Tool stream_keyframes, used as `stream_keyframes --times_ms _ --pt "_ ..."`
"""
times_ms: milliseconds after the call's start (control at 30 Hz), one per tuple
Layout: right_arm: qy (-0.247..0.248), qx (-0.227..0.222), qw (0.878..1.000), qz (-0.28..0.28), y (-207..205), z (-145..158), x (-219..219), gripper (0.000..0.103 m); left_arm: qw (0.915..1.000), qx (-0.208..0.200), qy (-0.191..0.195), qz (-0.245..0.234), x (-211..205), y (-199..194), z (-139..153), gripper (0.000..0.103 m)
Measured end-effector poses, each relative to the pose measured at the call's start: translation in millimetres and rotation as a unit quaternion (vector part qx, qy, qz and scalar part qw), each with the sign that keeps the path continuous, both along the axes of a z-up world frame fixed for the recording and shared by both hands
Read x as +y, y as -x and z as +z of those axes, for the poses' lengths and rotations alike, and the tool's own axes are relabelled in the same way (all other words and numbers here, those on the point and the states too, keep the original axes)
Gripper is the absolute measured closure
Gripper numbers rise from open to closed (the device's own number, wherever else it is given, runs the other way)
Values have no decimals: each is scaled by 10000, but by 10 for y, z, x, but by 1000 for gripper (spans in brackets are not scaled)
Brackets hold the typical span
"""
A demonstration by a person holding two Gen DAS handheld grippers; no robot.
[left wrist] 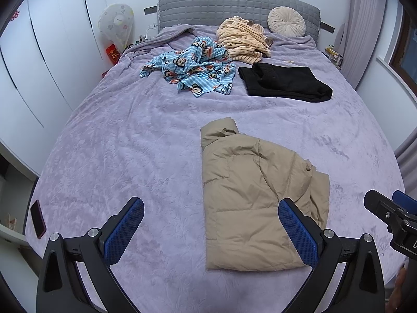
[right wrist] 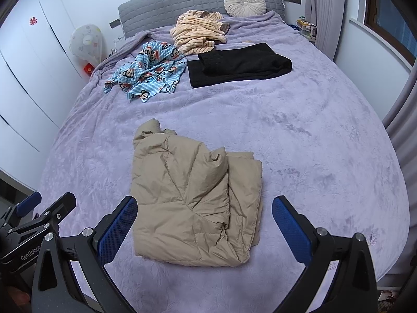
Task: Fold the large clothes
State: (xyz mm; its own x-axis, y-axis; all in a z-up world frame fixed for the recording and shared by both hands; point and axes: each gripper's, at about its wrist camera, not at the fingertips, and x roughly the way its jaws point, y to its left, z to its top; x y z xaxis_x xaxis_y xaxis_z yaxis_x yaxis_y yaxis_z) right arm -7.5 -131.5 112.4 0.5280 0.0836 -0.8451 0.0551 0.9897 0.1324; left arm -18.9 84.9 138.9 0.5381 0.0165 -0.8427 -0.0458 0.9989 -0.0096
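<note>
The left gripper (left wrist: 211,224) hangs over the near edge of the bed (left wrist: 117,143) with its blue-padded fingers (left wrist: 125,229) spread wide and nothing between them. The right gripper (right wrist: 204,221) is the same: fingers (right wrist: 292,232) wide apart, holding nothing, raised above the purple bedspread.

The tan puffer jacket (left wrist: 250,195) lies folded into a rough rectangle on the bedspread, collar end pointing away toward the headboard (left wrist: 234,5). In the left wrist view it sits ahead of the fingers and toward the right one, whose pad overlaps the jacket's lower right corner in the picture; whether it touches the fabric cannot be told. In the right wrist view the jacket (right wrist: 192,203) lies between and just beyond the two fingers, closer to the left one, with a folded layer bunched along its right side.

Farther beyond the fingertips, near the head of the bed, a folded black garment (right wrist: 237,65) lies flat. Just left of it sits a crumpled blue striped cloth with cartoon monkeys (right wrist: 148,70), and behind both a rumpled cream striped garment (right wrist: 198,31). A round pale cushion (right wrist: 245,2) leans on the headboard.

A dark phone (left wrist: 38,219) lies at the bed's left edge, well left of the left gripper's fingers. The right gripper (left wrist: 391,214) shows at the right border of the left wrist view.
</note>
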Motion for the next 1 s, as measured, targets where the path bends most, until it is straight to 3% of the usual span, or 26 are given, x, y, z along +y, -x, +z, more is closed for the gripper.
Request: stream_keyframes --times_ms 1000 --pt "-15 25 10000 6 20 -14 -22 0 10000 19 0 35 56 68 13 0"
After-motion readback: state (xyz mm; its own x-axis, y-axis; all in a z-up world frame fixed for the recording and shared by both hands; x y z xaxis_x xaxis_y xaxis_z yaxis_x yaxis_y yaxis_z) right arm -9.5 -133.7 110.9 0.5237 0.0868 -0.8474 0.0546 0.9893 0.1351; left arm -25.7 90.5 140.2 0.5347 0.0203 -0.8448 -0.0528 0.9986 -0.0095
